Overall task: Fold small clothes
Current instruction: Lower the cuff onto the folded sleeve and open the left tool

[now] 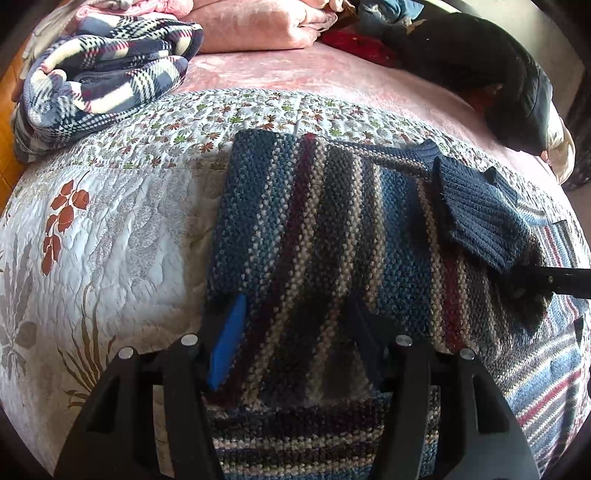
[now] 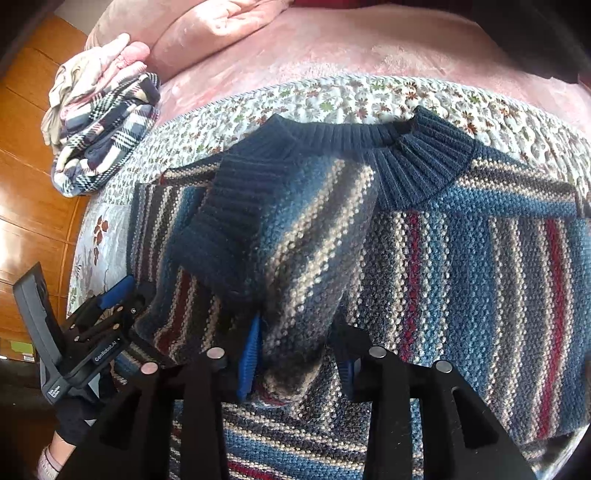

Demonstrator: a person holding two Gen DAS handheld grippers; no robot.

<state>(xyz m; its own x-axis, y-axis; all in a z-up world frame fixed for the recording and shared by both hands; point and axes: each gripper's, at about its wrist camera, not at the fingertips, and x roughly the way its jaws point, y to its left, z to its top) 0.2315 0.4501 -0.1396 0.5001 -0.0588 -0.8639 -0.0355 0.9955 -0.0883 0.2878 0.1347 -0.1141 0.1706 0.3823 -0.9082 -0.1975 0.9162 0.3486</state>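
Striped knit sweater (image 2: 461,258) lies flat on the quilt (image 1: 110,221) covering the bed, navy ribbed collar (image 2: 417,166) at the far edge, hem toward the person. One sleeve (image 2: 280,236) is folded in across the body, its navy cuff (image 2: 225,221) resting on the chest.

Right claw (image 2: 295,350): blue pads on either side of a bunched part of the folded sleeve, knit filling the gap. Reads as pinching the sleeve, jaws partly closed on the fabric. Sleeve's long axis runs diagonally from this claw up and away toward the cuff.

Left claw (image 1: 295,325): sits at the sweater's left folded edge, blue pad (image 1: 227,343) on the outer side, dark finger on the other, striped knit between. Jaws look fairly wide; whether they actually bite the fabric or only straddle it, cannot tell. In the right wrist view the left claw (image 2: 122,295) shows at the left edge of the garment, near the bed's side.

Key relation: the sleeve lies directly ahead of the right claw and is already in it; the left claw is off to the side, along the folded edge. The right claw is the nearer one for laying the sleeve straight, judged from position alone.

Plaid fleece bundle (image 1: 103,81) and pink blanket (image 1: 258,33) well apart, at the far end.
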